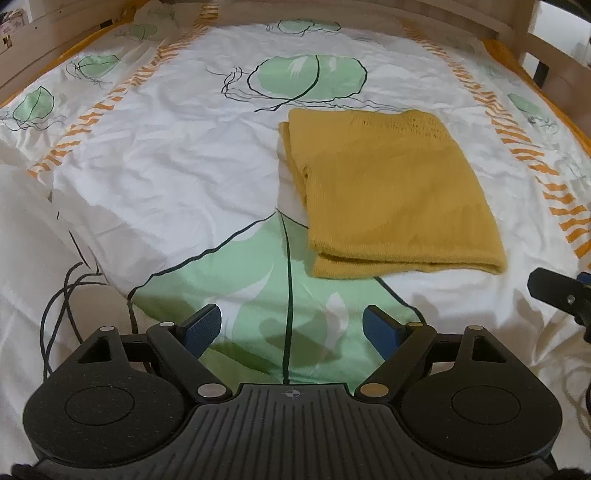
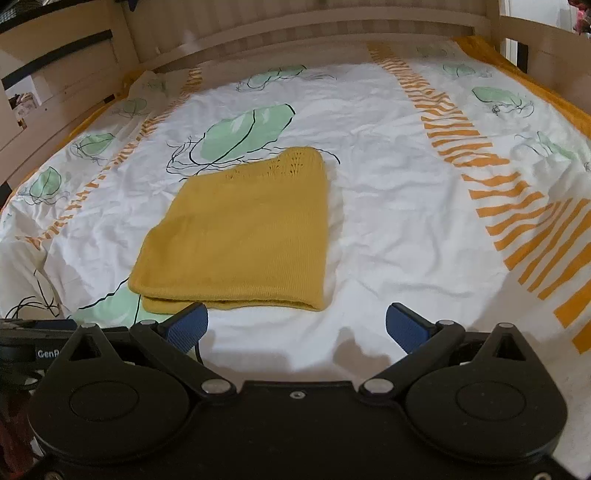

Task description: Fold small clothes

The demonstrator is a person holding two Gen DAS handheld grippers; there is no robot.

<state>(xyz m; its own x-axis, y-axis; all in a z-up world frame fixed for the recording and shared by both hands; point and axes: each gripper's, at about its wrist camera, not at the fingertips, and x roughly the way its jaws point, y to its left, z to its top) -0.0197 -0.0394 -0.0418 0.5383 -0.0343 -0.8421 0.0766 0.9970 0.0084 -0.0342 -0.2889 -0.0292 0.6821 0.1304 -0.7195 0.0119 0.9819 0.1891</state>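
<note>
Knit (image 2: 240,236) lies on the bedsheet (image 2: 388,229), mustard yellow, folded to a rough rectangle w/ doubled layers showing at the near edge; openwork band at the far end. In the left view the knit (image 1: 391,192) sits ahead and to the right of centre, over the big green leaf print. L gripper (image 1: 291,328) hangs low over the sheet, jaws spread wide, nothing between them, pads clear of cloth. R gripper (image 2: 295,326) likewise spread and empty, just short of the knit's near edge; its left pad (image 2: 186,325) overlaps the near-left corner in view, contact can't be told. Bed frame (image 2: 332,26) wooden, runs round the far side. Judged step: approach for another fold, or a tidy-up of an almost done one; task looks well along since the piece is already compact. To do it well: take both near corners at once, one per gripper, pinch all layers together so the under layer doesn't lag. L needs to shift right to reach its corner. Lift only enough to clear, carry toward the far edge, lay down flat, align edges before letting go. Risk: grabbing sheet along w/ knit, since sheet is soft and wrinkled; also uneven pull skewing the stack.
</note>
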